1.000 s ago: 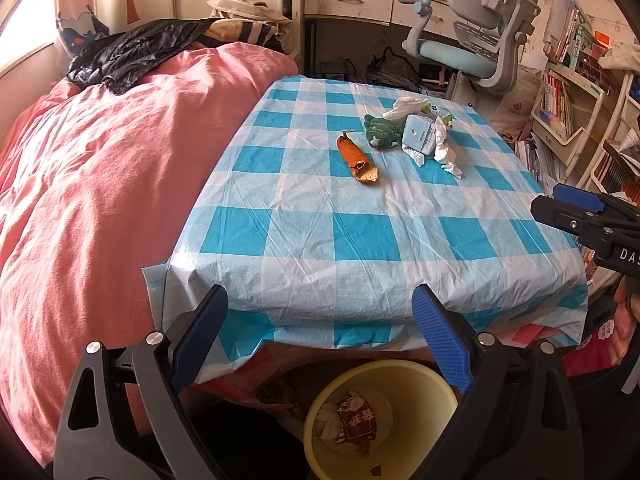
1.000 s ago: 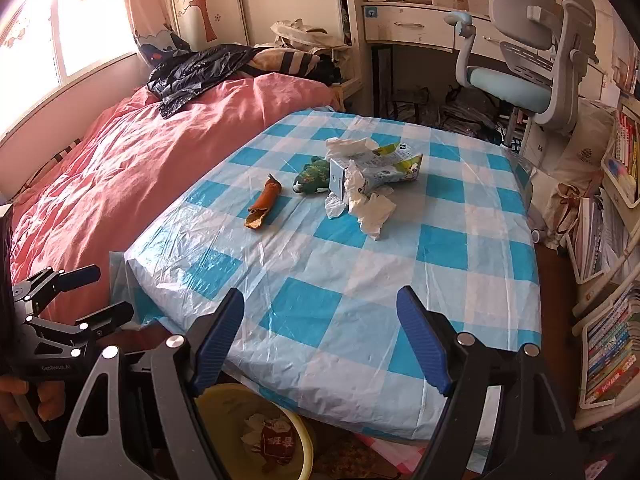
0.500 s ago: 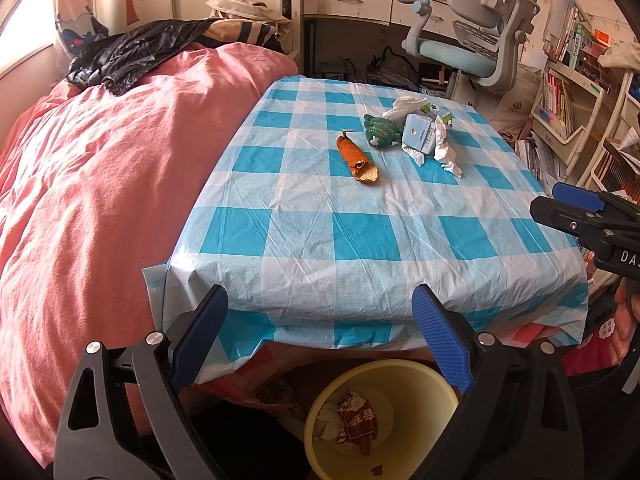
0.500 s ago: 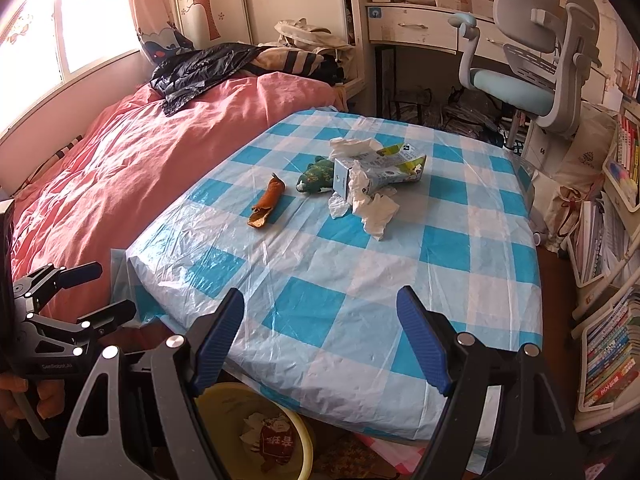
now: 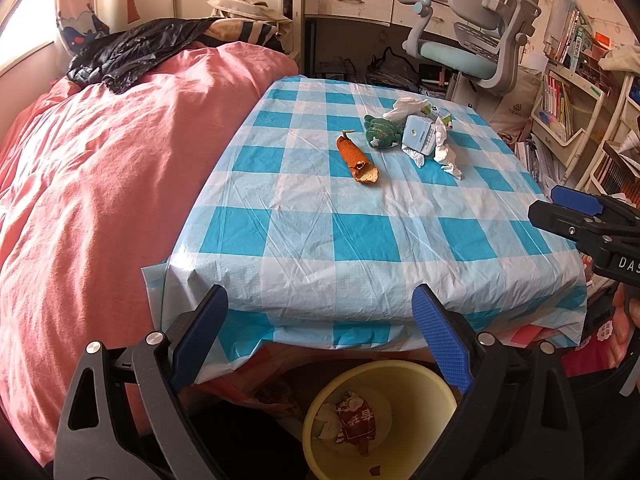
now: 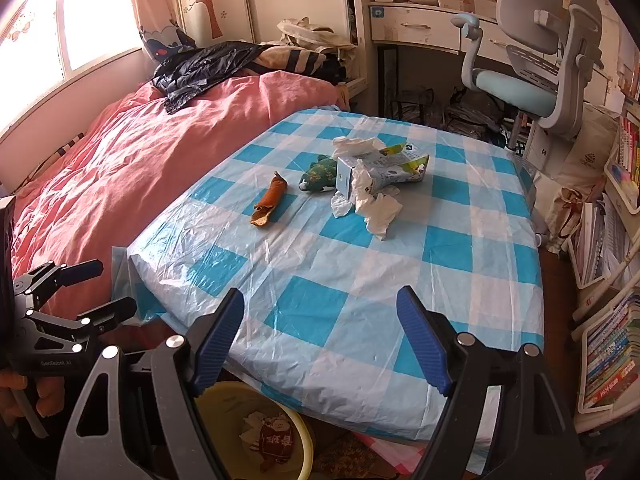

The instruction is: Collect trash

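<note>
Nothing changes over last second: left gripper (image 5: pixel 318 332) and right gripper (image 6: pixel 320 332) stay parked at near table edge, jaws wide, empty. Orange peel (image 5: pixel 357 157), tissues (image 6: pixel 378 210), carton (image 6: pixel 382 168) lie mid-tablecloth (image 5: pixel 360 240), well apart from yellow bin (image 5: pixel 404 408) below. Pickup not yet begun.

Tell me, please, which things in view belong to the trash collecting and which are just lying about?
Part of the job:
orange peel
green wrapper
milk carton
crumpled tissues
yellow bin, already holding some trash
left gripper and right gripper, both open and empty

Just lying about:
pink duvet
black jacket
desk chair
bookshelves
</note>
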{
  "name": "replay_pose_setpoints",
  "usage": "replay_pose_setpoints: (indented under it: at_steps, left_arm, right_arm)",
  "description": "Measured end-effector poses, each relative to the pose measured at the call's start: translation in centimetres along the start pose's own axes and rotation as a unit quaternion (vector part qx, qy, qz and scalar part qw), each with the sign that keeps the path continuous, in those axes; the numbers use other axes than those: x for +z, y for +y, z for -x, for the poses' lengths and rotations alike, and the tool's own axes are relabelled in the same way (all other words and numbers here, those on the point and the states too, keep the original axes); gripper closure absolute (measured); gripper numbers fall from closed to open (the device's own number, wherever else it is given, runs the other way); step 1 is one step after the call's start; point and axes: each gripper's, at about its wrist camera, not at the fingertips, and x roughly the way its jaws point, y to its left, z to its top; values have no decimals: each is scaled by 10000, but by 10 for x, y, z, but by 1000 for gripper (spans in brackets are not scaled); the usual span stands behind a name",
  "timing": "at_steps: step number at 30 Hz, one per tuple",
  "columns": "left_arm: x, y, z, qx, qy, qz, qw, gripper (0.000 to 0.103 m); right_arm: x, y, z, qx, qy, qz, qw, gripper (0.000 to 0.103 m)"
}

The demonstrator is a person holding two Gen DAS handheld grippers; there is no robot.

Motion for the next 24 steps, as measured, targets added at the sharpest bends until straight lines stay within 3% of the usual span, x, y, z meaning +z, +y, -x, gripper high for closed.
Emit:
replay_pose_setpoints:
  at_steps: [24]
  left_arm:
    - [-1, -1, -1, 3, 4, -19, 10000, 13]
  right_arm:
    - [0, 2, -1, 3, 4, 16, 10000, 27]
